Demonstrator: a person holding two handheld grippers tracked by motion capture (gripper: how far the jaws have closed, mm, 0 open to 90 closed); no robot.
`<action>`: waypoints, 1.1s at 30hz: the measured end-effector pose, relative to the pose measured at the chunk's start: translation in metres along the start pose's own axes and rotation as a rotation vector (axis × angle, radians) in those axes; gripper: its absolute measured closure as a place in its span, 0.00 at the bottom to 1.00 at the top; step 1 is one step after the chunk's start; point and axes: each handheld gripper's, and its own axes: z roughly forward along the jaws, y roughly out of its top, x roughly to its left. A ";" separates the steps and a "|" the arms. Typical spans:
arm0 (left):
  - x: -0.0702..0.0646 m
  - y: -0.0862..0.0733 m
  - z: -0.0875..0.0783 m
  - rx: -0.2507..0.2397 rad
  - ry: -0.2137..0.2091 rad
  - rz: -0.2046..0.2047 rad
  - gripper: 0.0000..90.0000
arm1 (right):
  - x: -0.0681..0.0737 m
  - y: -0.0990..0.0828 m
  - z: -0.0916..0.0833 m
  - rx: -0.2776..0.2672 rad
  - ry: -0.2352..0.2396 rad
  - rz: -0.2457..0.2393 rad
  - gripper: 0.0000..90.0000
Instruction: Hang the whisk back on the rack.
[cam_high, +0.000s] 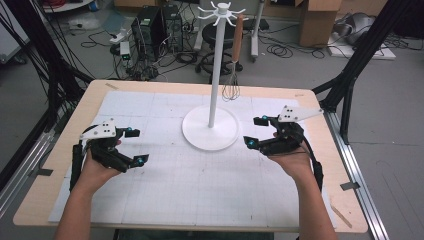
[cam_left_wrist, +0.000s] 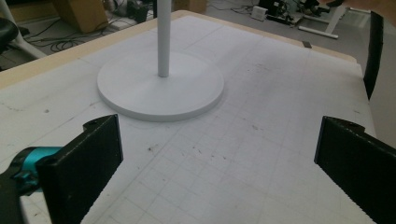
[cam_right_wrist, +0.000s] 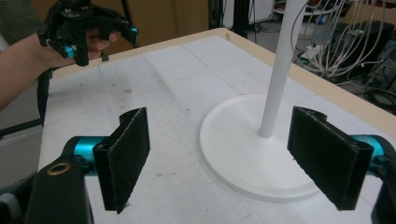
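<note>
Two hand-held grippers hover just above the table (cam_high: 65, 200), both with jaws wide and empty: the left hand-held gripper (cam_high: 134, 146) and the right hand-held gripper (cam_high: 254, 131), one on each side of a white hook stand (cam_high: 215, 75). One whisk (cam_high: 233, 75) hangs from a hook by its wooden handle. Judging by this, the hanging looks done, with nothing left on the table to hang.
</note>
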 end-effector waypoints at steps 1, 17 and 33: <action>0.000 0.000 0.000 0.003 0.000 0.003 0.02 | 0.000 -0.003 0.000 0.001 -0.001 0.007 0.23; 0.000 -0.001 0.000 0.001 -0.005 -0.002 0.02 | 0.008 -0.043 0.007 0.055 -0.023 0.039 0.16; 0.001 -0.002 0.004 0.004 -0.020 -0.004 0.02 | 0.002 -0.073 -0.004 0.056 -0.056 0.109 0.12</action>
